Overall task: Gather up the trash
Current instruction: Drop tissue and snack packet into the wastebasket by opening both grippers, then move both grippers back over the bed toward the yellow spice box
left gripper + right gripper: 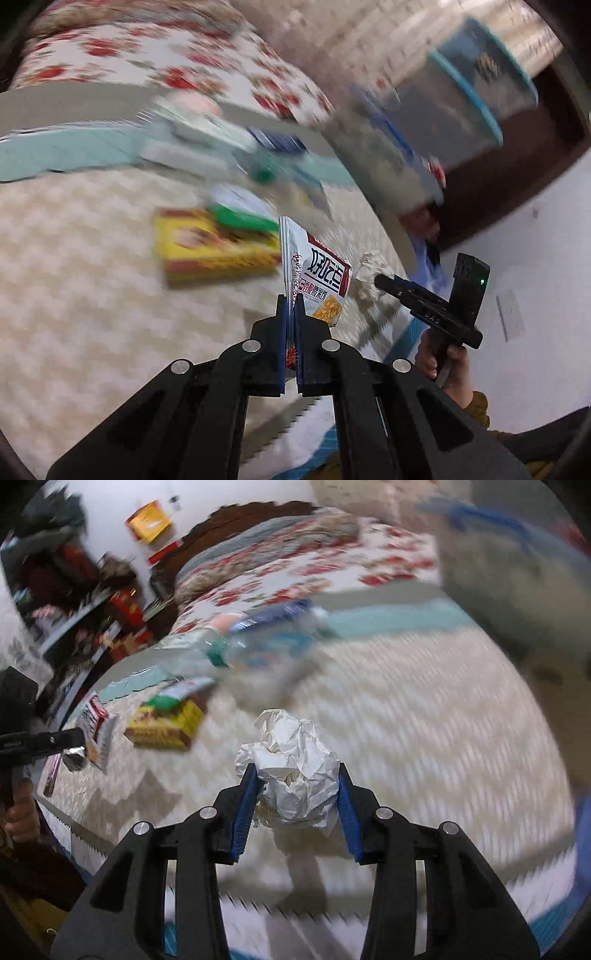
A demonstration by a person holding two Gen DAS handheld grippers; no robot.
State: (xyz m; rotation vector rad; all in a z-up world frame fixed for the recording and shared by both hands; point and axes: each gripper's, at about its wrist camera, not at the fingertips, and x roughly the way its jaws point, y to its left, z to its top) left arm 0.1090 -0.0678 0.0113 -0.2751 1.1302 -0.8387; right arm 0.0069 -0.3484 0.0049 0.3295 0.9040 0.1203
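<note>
My left gripper (290,301) is shut on a silver snack wrapper (317,273) with red and black print, held above the beige mat (92,314). The wrapper also shows in the right wrist view (96,731) at the far left. My right gripper (295,771) is shut on a crumpled white paper ball (295,764), lifted over the mat (424,738). The ball (369,275) and the right gripper's tip show in the left wrist view at right. A grey bin with a blue rim (469,96) stands at the upper right, blurred; it also shows in the right wrist view (517,576).
A yellow box (218,247) lies on the mat with a green-topped item (240,218) behind it. A plastic bottle with a green cap (262,173) and a blue packet (277,142) lie further back. A floral bedspread (166,62) is behind. Cluttered shelves (74,602) stand at left.
</note>
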